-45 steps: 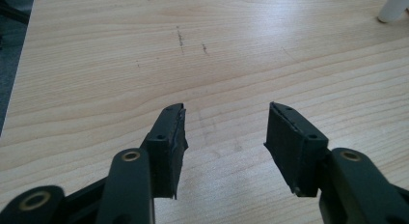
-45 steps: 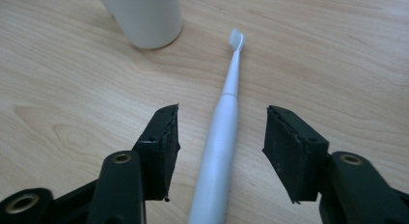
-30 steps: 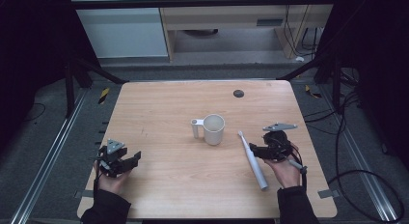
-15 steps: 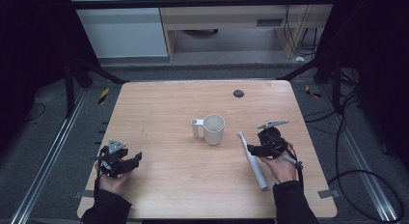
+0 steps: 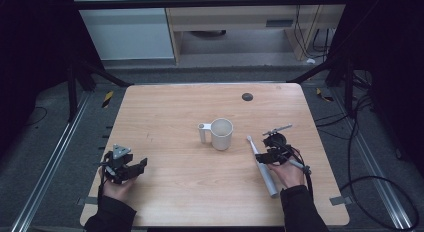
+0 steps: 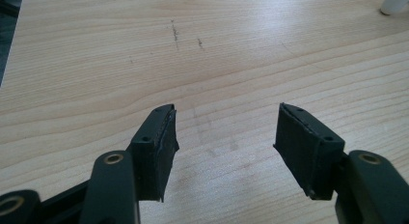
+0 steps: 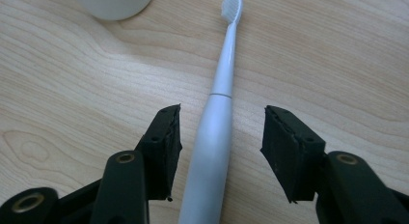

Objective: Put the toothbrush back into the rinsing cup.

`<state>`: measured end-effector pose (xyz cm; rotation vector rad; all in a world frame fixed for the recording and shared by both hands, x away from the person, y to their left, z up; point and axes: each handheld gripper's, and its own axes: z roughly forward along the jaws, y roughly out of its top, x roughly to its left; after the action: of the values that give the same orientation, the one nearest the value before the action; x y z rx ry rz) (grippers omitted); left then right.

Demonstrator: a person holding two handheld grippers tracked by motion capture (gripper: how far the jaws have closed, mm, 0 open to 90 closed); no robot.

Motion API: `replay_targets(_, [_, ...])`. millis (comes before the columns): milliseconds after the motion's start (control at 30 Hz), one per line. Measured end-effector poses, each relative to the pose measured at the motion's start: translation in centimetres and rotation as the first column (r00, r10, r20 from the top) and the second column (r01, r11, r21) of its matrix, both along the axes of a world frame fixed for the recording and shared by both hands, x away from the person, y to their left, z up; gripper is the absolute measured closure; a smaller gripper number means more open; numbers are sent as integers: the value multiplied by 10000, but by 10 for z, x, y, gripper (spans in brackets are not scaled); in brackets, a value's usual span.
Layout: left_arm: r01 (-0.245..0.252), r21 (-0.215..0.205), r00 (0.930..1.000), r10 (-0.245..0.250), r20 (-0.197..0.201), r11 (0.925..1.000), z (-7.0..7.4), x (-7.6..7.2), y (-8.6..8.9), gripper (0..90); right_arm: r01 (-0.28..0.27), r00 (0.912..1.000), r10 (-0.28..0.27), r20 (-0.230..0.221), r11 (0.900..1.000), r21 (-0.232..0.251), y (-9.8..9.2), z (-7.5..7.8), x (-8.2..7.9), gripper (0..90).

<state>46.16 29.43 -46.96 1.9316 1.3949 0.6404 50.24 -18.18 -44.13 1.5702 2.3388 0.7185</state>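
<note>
Brought the right tool (image 5: 266, 155) a little lower and in toward the toothbrush (image 5: 265, 171) compared with a second earlier. Straddled the white handle just below the neck, one pad on each side. Had just been narrowing the jaws, yet left a gap between each pad and the handle, so no grip made so far. Left the toothbrush lying flat on the table (image 5: 165, 112) toward its right edge, bristle head pointing at the far side and lying just beside the white mug (image 5: 221, 133) at the middle. Kept the left tool (image 6: 224, 130) parked near the front left corner, jaws wide over bare wood, nothing between them. Judged from this: pickup about to happen, with only the last bit of closing needed to pinch the handle before any lift.
</note>
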Motion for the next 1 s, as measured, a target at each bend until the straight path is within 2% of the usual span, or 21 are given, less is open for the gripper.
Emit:
replay_targets(267, [10,15,10000,-10,-1,10000,0,0,0,393,-18,9996,11,-299,9997,-246,2,-5,3,498])
replay_targets(567, [21,27,10000,-21,-14,10000,0,0,0,393,-59,9980,40,-633,9995,-301,3,-15,6,509])
replay_targets(700, [31,51,10000,-31,-21,10000,0,0,0,393,1,9956,-34,-941,9994,-351,5,-18,7,515])
replay_targets(1000, [30,63,10000,-30,-37,10000,0,0,0,394,-105,9925,36,-1221,9984,-556,7,-24,10,543])
